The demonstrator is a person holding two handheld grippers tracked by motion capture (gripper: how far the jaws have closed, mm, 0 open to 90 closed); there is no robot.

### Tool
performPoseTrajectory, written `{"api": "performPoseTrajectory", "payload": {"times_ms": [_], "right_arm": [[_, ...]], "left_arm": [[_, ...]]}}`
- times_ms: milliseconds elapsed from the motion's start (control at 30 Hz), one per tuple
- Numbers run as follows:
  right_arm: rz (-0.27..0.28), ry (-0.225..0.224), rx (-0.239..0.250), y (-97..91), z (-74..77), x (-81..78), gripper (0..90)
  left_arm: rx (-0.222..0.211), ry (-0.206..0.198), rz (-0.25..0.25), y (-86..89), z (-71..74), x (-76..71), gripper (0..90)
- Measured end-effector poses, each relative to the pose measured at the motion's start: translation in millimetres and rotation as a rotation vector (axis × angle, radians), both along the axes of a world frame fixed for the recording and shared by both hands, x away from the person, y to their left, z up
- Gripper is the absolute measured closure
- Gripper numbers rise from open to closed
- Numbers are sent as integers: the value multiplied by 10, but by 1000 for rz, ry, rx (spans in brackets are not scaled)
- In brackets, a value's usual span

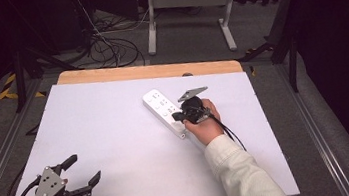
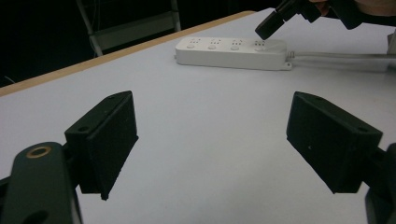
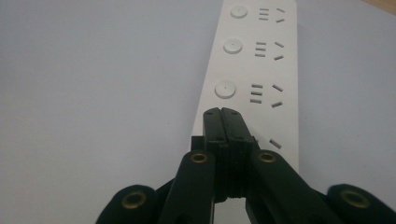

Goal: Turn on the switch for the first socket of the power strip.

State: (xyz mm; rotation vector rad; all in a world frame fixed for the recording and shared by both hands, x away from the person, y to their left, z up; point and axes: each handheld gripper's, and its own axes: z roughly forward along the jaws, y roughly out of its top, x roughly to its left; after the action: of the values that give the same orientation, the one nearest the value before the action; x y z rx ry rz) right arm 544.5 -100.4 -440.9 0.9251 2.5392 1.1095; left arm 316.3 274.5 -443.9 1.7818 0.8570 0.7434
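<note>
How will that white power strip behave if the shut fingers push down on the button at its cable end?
The power strip looks like a rigid plastic bar lying flat on the table, so it probably won't tip or roll. Its smooth shell on the smooth tabletop may let it slide or pivot if the right gripper presses off-vertical. The cable might resist that slightly.

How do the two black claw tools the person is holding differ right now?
The left gripper has its jaws spread wide; the right gripper has them pressed shut. The left gripper sits at the table's near edge, far from the power strip; the right gripper's tip is over it. Both are black and hand-held.
</note>
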Motion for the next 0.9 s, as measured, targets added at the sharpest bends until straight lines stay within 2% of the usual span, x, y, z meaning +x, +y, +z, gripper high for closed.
{"api": "performPoseTrajectory", "payload": {"times_ms": [500,900], "right_arm": [[10,-13,-48,72,-92,13,900],[5,-25,-54,95,-106,4,900]], "left_arm": [[0,0,1,2,0,-1,168],[0,0,0,1,0,-2,168]]}}
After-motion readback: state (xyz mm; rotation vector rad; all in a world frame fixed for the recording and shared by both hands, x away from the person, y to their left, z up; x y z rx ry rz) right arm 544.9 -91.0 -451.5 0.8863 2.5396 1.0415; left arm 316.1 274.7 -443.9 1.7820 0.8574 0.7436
